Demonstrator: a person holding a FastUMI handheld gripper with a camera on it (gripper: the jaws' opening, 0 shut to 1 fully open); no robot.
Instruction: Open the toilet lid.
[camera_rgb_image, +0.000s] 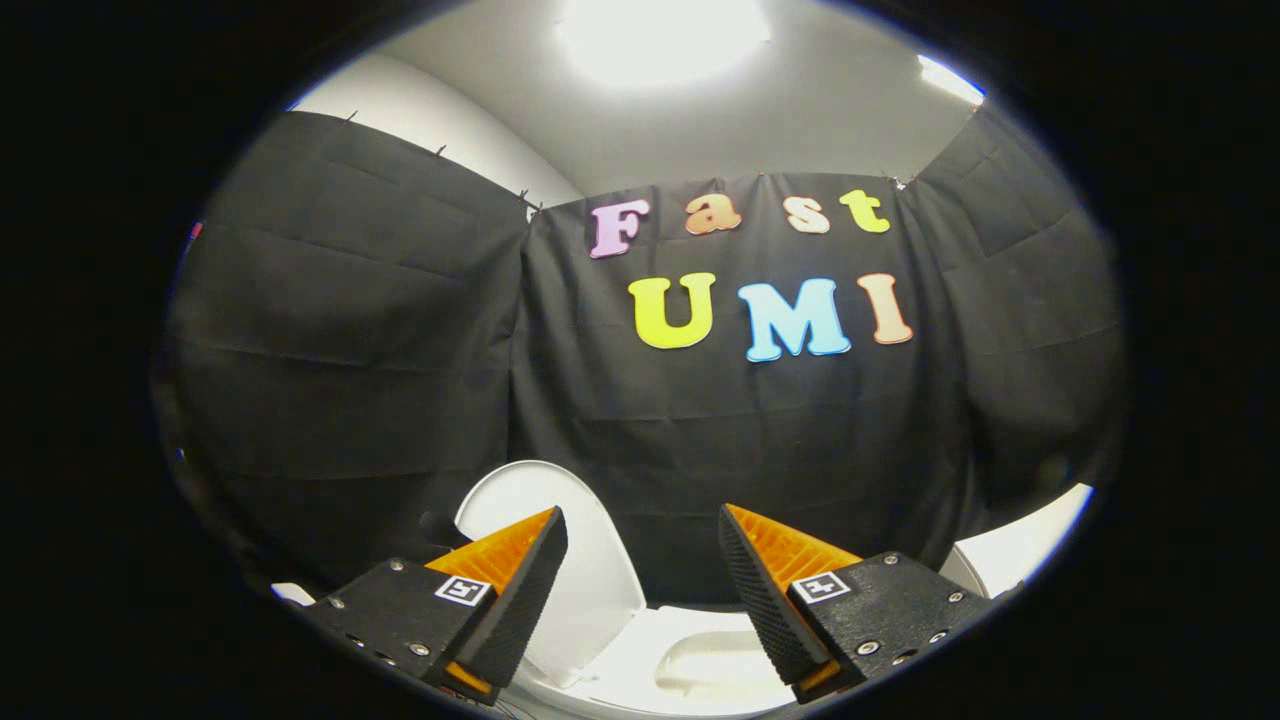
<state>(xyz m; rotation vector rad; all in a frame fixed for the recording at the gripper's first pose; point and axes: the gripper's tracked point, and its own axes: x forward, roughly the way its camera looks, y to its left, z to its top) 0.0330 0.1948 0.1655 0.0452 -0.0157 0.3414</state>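
The white toilet lid (590, 570) stands raised, nearly upright, leaning back toward the black cloth wall just behind my left finger. Below it lies the white toilet seat and bowl (700, 660), seen between and under my fingers. My gripper (643, 530) hovers above the toilet with its orange and black fingers wide apart and nothing between them. The left fingertip (545, 545) overlaps the lid's edge in the view; I cannot tell whether it touches.
Black cloth walls enclose the booth on three sides close behind the toilet. A white rounded surface (1020, 550) shows beyond the right finger. Bright ceiling lights (660, 35) shine overhead.
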